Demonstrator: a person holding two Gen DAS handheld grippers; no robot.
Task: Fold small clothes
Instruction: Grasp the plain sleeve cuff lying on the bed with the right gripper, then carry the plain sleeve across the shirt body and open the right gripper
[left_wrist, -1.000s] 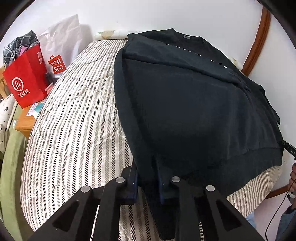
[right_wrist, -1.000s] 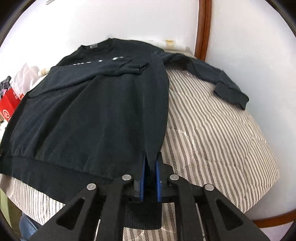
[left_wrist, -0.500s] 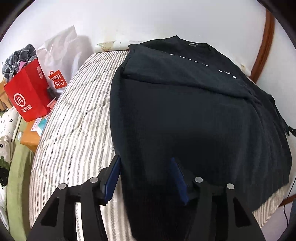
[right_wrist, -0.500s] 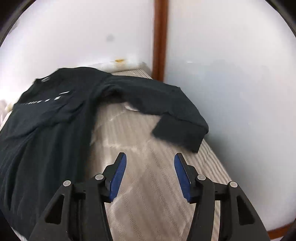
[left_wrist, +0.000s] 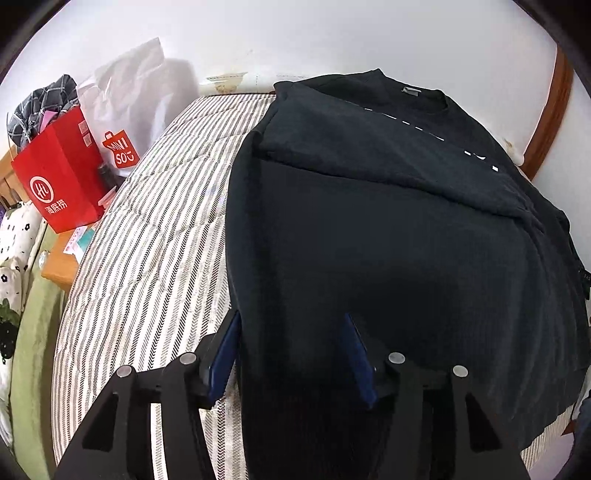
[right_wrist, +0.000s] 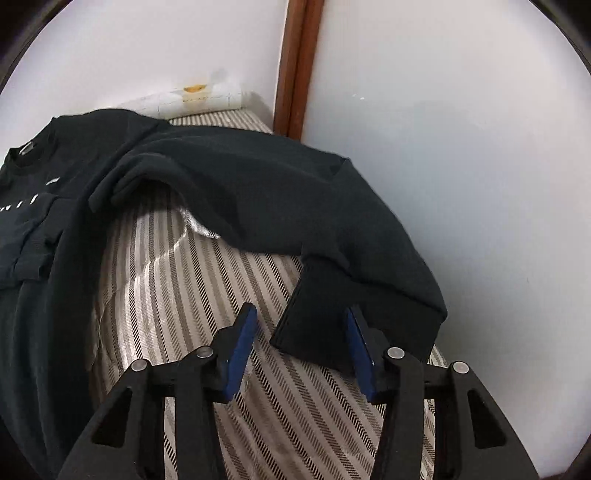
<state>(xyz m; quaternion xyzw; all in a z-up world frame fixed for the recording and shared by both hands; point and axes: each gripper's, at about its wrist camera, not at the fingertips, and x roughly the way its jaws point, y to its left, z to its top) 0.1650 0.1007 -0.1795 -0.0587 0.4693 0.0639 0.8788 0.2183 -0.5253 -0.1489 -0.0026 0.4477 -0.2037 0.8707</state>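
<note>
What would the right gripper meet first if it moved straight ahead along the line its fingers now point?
Most likely the ribbed cuff of the black sweatshirt's outstretched sleeve. It lies just ahead of the right gripper, between the open jaws and nearer the right one, on the striped bedcover. Depth is hard to judge.

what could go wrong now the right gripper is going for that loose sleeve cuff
The cuff sits off-centre between the right gripper pads, against one pad only; its jaws have just been closing, so it may pinch just an edge and slip.

The cuff lies flat on the striped bedcover, so the cover could get pinched too.

The left gripper is open over the black sweatshirt, nothing pinning it; dragging the sleeve could undo the fold.
</note>
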